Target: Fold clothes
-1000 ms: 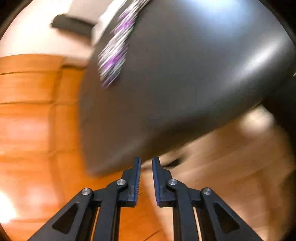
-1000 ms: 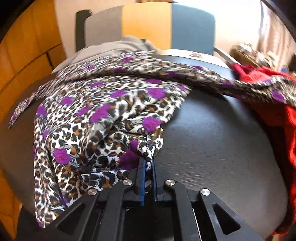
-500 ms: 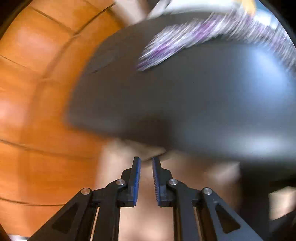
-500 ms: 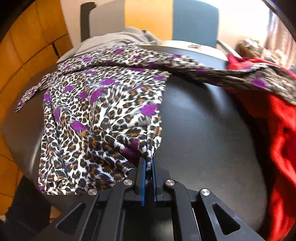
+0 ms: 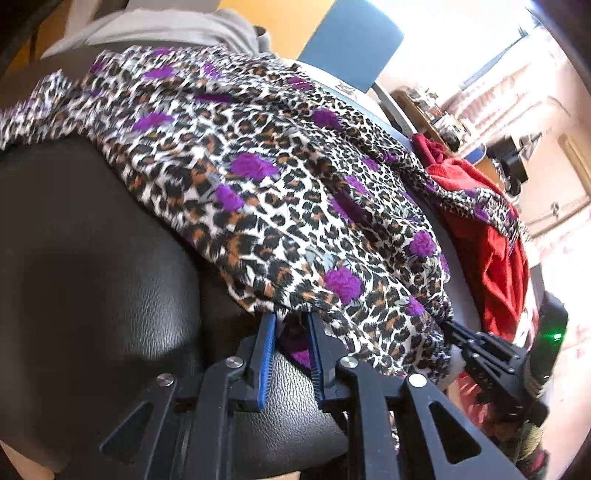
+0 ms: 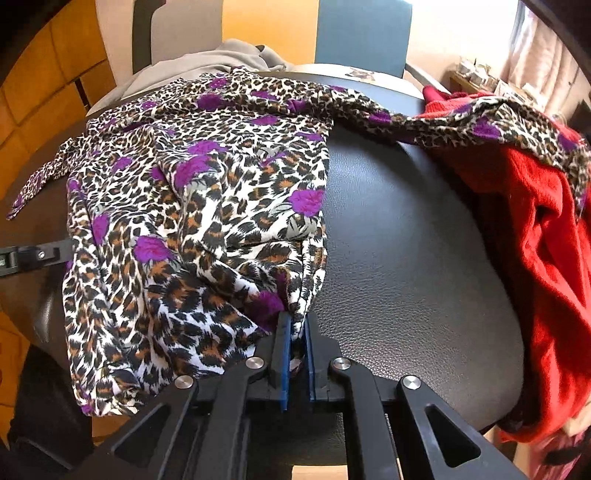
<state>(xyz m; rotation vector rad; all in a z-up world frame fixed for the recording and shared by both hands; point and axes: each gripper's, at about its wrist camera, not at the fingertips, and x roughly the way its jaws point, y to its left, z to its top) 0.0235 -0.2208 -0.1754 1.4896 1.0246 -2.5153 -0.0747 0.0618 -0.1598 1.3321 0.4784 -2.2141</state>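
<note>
A leopard-print garment with purple flowers (image 6: 207,192) lies spread over a round black leather table (image 6: 399,236). My right gripper (image 6: 296,325) is shut on a bunched fold of its near hem. In the left wrist view the same garment (image 5: 280,192) drapes toward me. My left gripper (image 5: 290,321) is open, its fingers straddling the garment's lower edge without pinching it. The right gripper's arm shows at the right in the left wrist view (image 5: 491,354), and the left gripper's fingers (image 6: 33,254) show at the left in the right wrist view.
A red garment (image 6: 546,258) is heaped on the table's right side, with one leopard sleeve (image 6: 480,129) lying across it. A grey garment (image 6: 221,59) sits at the far side. A chair with grey, yellow and blue panels (image 6: 362,33) stands behind. The floor is wood.
My left gripper swung from below the table edge up to the garment's near hem. My right gripper pulled the held fold nearer, spreading the cloth flatter.
</note>
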